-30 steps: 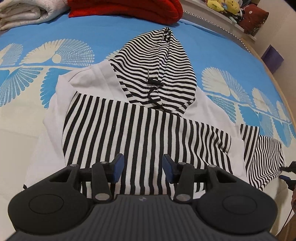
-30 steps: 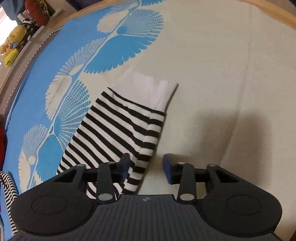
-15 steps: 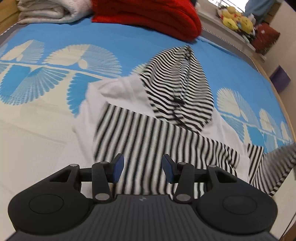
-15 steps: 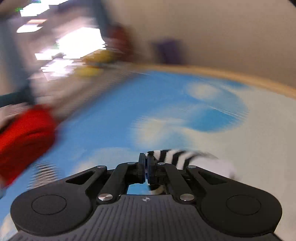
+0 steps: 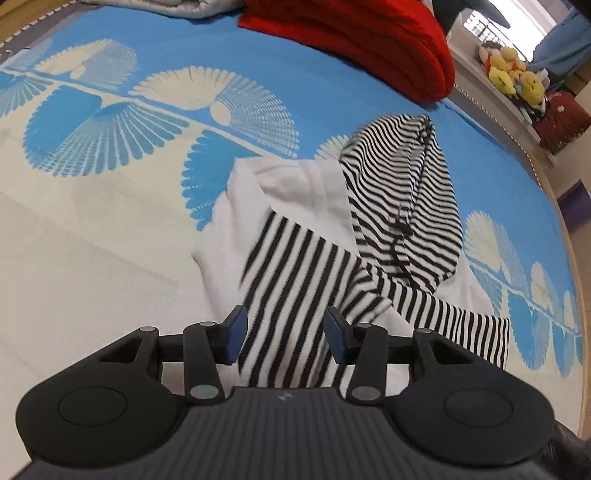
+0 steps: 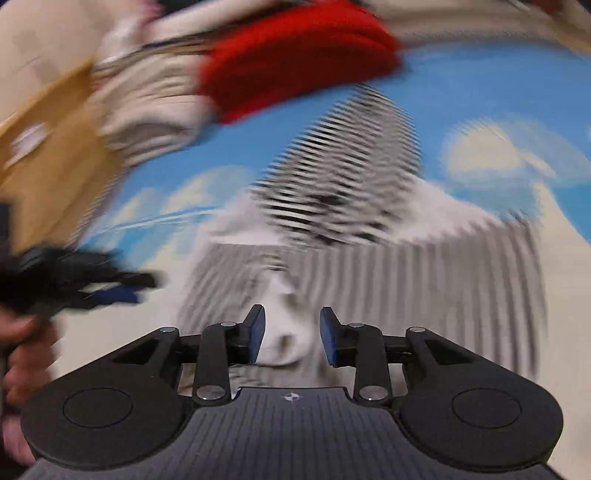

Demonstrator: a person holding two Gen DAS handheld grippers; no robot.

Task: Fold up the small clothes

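Observation:
A small black-and-white striped hoodie [image 5: 295, 266] lies on the bed, hood [image 5: 406, 192] pointing away, striped sleeves folded across its white body. My left gripper [image 5: 282, 339] is open and empty, low over the hoodie's near edge. In the blurred right wrist view the hoodie [image 6: 424, 273] fills the middle, with a white sleeve cuff [image 6: 284, 332] lying between the open fingers of my right gripper [image 6: 291, 339]. The left gripper [image 6: 110, 291] shows at the left of that view.
A blue and cream patterned bedspread [image 5: 110, 155] covers the bed. A folded red blanket [image 5: 369, 40] and a pale folded blanket [image 5: 166, 5] lie at the far end. Plush toys [image 5: 513, 77] sit on a shelf at the far right. The bed's wooden edge [image 5: 583, 332] runs along the right.
My right gripper shut on the striped sleeve, swung it across onto the hoodie's body and has opened. My left gripper has shifted left and stayed open.

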